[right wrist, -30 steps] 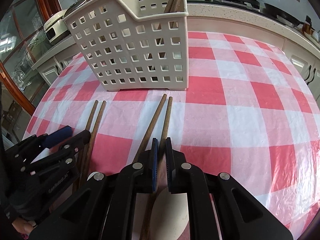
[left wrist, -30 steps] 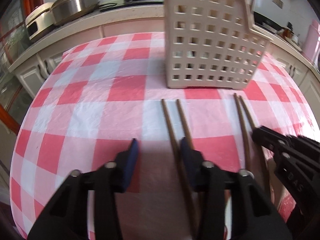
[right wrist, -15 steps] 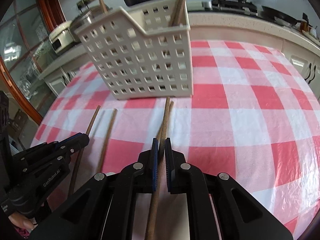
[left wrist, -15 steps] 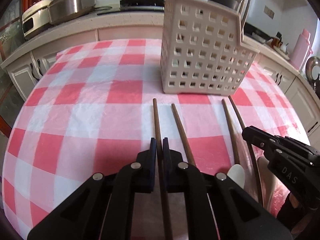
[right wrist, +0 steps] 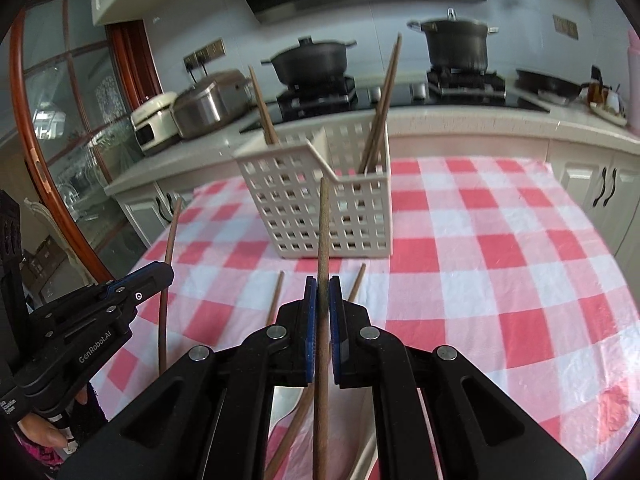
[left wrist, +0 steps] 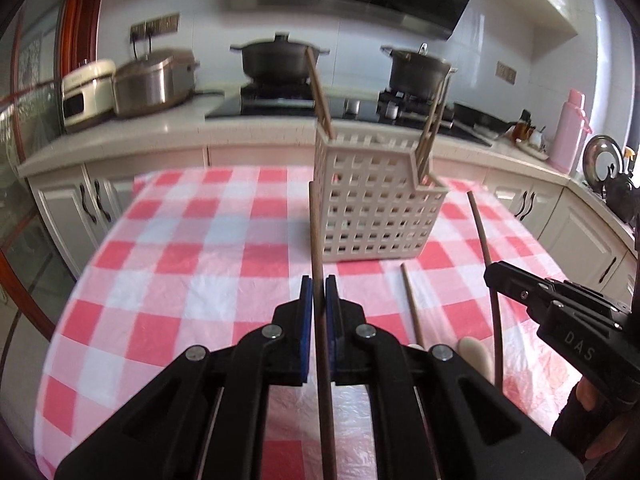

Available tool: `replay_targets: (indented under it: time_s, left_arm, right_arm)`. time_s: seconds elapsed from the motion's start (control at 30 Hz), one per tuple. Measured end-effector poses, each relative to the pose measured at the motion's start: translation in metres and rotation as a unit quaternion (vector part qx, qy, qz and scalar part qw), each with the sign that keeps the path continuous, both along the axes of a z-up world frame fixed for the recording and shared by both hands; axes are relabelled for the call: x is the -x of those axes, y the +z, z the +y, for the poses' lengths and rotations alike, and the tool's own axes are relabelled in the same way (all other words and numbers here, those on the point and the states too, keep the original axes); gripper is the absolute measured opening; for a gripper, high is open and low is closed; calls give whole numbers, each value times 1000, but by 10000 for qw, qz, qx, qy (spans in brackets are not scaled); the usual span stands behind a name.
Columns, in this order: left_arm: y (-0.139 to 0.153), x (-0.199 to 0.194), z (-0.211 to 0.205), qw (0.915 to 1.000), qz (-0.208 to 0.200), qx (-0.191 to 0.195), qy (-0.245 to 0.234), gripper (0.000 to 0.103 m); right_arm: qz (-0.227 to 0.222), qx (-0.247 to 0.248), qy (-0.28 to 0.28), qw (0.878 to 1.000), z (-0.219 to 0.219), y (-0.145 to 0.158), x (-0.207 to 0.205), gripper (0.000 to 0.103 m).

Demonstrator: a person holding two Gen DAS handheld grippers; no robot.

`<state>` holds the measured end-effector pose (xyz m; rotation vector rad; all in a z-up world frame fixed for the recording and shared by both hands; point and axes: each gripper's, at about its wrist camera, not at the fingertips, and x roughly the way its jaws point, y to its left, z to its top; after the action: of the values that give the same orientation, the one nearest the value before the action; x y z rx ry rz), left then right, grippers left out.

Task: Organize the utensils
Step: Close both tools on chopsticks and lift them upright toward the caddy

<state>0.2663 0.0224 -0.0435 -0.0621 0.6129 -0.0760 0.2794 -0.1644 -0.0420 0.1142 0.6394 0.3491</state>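
Observation:
A beige perforated utensil basket [left wrist: 376, 208] [right wrist: 320, 204] stands on the red-and-white checked table, with several brown wooden sticks leaning in it. My left gripper [left wrist: 319, 286] is shut on a brown wooden utensil handle [left wrist: 316, 240], lifted and pointing at the basket. My right gripper [right wrist: 322, 286] is shut on another wooden handle [right wrist: 323, 232], also lifted toward the basket. The right gripper also shows in the left wrist view [left wrist: 492, 274], the left gripper in the right wrist view [right wrist: 166, 272]. More wooden-handled utensils [left wrist: 412, 304] [right wrist: 356, 284] lie on the cloth.
The checked tablecloth [left wrist: 192, 264] covers a round table. Behind it a counter holds a rice cooker [left wrist: 152, 80], two dark pots [left wrist: 280, 60] on a stove, and a pink flask [left wrist: 570, 132]. White cabinets [right wrist: 600, 184] stand beyond the far edge.
Both grippers have risen from the cloth, each carrying its wooden handle up and tilting it toward the basket. The left gripper closed on its handle during the last second.

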Motion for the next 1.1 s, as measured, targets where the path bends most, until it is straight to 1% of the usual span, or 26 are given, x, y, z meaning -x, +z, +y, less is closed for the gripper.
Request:
replay_targets:
  time_s: [0.2, 0.53, 0.83, 1.1]
  left_arm:
    - [23, 31, -5, 9989, -446, -139, -32, 6]
    - [43, 69, -1, 9961, -864, -146, -48, 6]
    - [52, 88, 0, 9945, -1034, -131, -70, 6]
    - [59, 87, 1, 9930, -1170, -138, -74, 6]
  right_arm:
    - [-374, -6, 29, 9993, -1, 24, 29, 7]
    - [-818, 29, 36, 9966, 0, 49, 68, 6]
    - [-977, 74, 26, 9952, 2, 57, 81, 6]
    - [-1075, 80, 38, 9942, 2, 64, 84, 6]
